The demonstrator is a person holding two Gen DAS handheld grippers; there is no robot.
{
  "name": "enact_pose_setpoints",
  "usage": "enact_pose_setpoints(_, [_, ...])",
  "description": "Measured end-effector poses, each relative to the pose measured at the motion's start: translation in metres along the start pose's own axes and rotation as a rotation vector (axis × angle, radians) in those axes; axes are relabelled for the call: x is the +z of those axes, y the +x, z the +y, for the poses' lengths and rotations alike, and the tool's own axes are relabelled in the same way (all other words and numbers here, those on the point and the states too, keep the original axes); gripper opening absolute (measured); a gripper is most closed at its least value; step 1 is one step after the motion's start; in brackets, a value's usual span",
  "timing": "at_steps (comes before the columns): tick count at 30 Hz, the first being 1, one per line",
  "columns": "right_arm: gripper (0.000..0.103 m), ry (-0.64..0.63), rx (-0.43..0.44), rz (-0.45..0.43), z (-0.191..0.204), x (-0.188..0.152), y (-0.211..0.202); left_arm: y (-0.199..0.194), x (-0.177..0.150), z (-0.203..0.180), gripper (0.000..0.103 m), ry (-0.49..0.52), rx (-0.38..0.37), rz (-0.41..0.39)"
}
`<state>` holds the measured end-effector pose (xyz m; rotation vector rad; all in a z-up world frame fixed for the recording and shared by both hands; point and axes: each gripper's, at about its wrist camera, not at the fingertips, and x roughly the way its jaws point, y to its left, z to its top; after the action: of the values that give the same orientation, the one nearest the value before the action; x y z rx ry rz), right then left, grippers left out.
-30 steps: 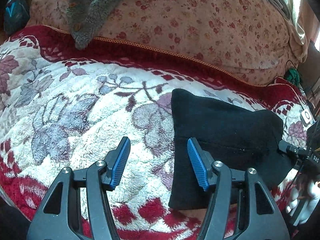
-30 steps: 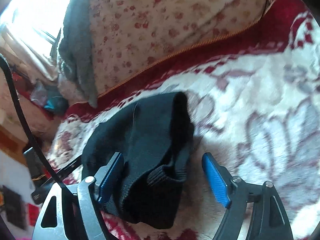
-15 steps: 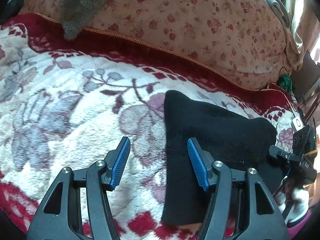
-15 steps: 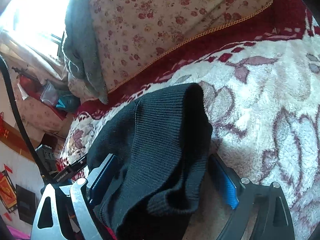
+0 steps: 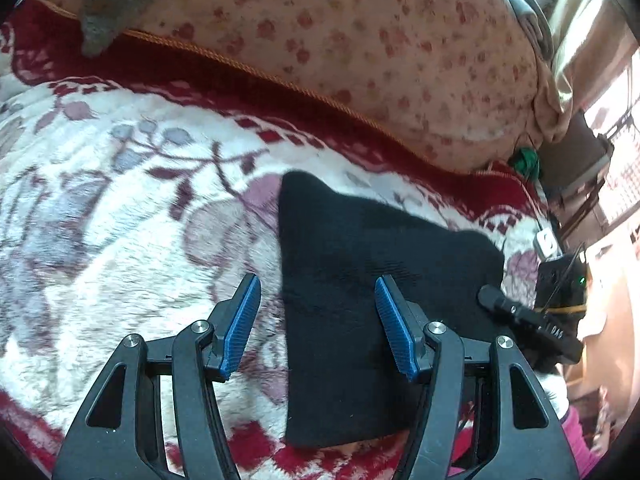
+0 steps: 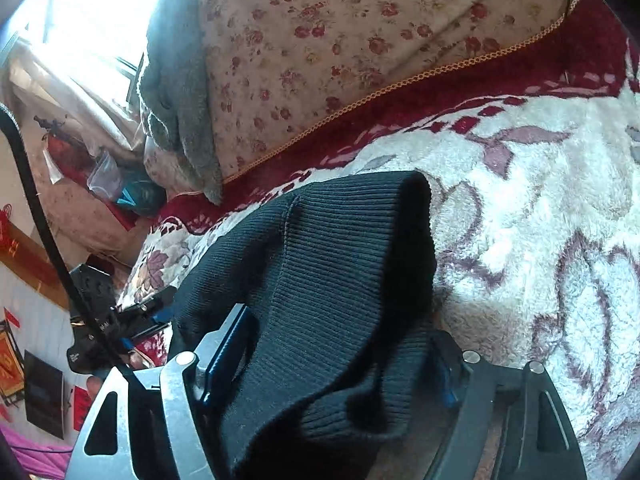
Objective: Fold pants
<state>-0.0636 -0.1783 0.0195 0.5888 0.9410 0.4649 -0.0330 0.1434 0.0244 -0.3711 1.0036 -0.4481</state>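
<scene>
The black knit pants (image 5: 360, 280) lie folded into a rough rectangle on a white and red floral blanket (image 5: 120, 220). My left gripper (image 5: 316, 316) hangs open over their left edge, one blue pad above the blanket and the other above the cloth, gripping nothing. In the right wrist view a thick ribbed bundle of the pants (image 6: 340, 280) fills the space between the jaws of my right gripper (image 6: 336, 360). Those jaws are closing, and the cloth lies against both pads and hides most of the right one. The right gripper's tip (image 5: 516, 312) shows at the pants' right edge.
A large floral cushion (image 5: 360, 48) runs along the back with a grey fleece cloth (image 6: 176, 92) draped over it. Beyond the right side of the bed stand a small white device (image 5: 545, 242), a black box and cables. A bright window (image 6: 80, 20) lights the clutter there.
The right jaws spread around the pants' edge, pushed further onto the bundle and have narrowed on it. The left gripper tilted further down and slid over the pants' left edge, still open.
</scene>
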Motion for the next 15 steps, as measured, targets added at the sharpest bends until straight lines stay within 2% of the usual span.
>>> enact_pose_setpoints(2, [0.072,-0.004,0.0,-0.012,0.003,-0.001,-0.001,0.006,-0.001,-0.004,0.061,-0.008,-0.03,0.003])
enact_pose_setpoints(3, [0.068,-0.007,0.001,-0.017,0.003,-0.002,-0.002,0.009,-0.001,-0.006,0.068,-0.011,-0.034,0.002])
enact_pose_setpoints(6, [0.064,-0.017,0.008,-0.024,0.004,-0.004,-0.004,0.022,-0.002,-0.013,0.066,0.02,-0.016,0.022])
enact_pose_setpoints(8, [0.06,-0.038,0.004,-0.024,0.007,-0.004,-0.006,0.025,-0.004,-0.018,0.058,0.057,0.013,0.015])
enact_pose_setpoints(9, [0.058,-0.049,0.004,-0.026,0.009,-0.005,-0.007,0.023,-0.004,-0.02,0.05,0.069,0.019,0.007])
enact_pose_setpoints(10, [0.056,-0.061,0.01,-0.023,0.011,-0.005,-0.007,0.021,-0.004,-0.021,0.04,0.076,0.018,-0.001])
enact_pose_setpoints(12, [0.052,-0.075,0.017,-0.024,0.017,-0.004,-0.008,0.013,-0.003,-0.021,0.031,0.075,-0.004,-0.015])
enact_pose_setpoints(15, [0.05,-0.079,0.044,-0.028,0.026,0.0,-0.009,-0.002,0.0,-0.021,0.027,0.069,-0.027,-0.032])
